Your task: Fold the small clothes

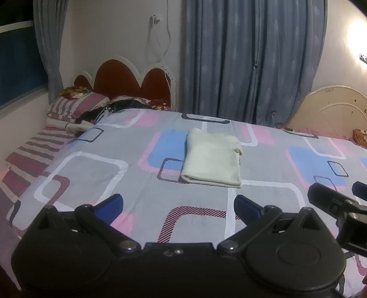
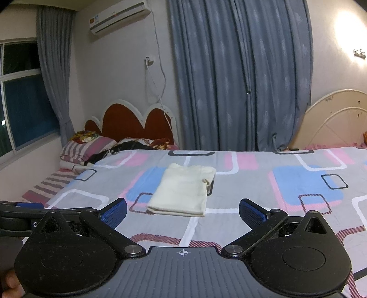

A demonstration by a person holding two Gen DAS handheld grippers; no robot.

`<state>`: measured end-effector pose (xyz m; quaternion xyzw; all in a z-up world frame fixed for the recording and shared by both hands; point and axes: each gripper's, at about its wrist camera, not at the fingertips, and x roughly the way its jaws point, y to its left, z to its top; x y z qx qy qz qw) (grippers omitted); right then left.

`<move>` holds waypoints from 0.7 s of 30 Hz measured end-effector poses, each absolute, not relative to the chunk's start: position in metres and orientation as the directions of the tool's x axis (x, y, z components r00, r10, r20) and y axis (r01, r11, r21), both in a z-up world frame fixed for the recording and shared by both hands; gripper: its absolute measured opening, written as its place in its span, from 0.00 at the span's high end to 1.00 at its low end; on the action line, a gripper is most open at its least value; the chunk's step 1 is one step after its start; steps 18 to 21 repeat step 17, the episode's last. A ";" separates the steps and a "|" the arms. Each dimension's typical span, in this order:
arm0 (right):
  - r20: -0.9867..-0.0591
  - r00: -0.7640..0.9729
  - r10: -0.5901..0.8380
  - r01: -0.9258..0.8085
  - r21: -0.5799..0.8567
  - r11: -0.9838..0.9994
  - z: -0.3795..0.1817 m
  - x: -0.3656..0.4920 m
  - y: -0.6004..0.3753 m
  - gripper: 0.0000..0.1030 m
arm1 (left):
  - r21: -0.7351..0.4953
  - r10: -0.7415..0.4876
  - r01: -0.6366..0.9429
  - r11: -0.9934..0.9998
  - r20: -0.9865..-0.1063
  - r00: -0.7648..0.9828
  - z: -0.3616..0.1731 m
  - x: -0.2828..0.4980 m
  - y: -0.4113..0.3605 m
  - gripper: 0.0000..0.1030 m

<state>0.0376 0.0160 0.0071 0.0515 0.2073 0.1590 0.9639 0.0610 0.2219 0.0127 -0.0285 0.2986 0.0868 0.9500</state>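
Cream folded cloth garment (image 1: 212,158) lies flat mid-frame on the patterned grey bedspread (image 1: 91,169), apparently finished; left tongs (image 1: 179,204) and right tongs (image 2: 183,212) hang released, empty.

The room was lit dimly by a wall lamp (image 2: 348,20) at the far right, where strong glare was seen. The window (image 2: 25,110) at the left was dark. Both views were bent at the edges, corners were blackened, and far details were rendered soft and grainy.
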 end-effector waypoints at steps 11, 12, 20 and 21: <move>-0.399 0.858 0.323 -0.272 0.179 0.945 0.002 0.049 0.009 0.00 | 0.005 0.112 -0.133 0.991 -0.572 0.812 0.007 0.077 0.214 0.01; -0.401 0.858 0.322 -0.271 0.179 0.946 0.001 0.050 0.009 0.00 | -0.010 0.094 -0.121 0.993 -0.564 0.820 0.006 0.077 0.216 0.02; -0.423 0.853 0.306 -0.255 0.174 0.951 -0.007 0.060 0.009 0.00 | -0.164 -0.022 -0.071 0.984 -0.504 0.864 -0.009 0.088 0.235 0.00; -0.423 0.853 0.306 -0.255 0.174 0.951 -0.007 0.060 0.009 0.00 | -0.164 -0.022 -0.071 0.984 -0.504 0.864 -0.009 0.088 0.235 0.00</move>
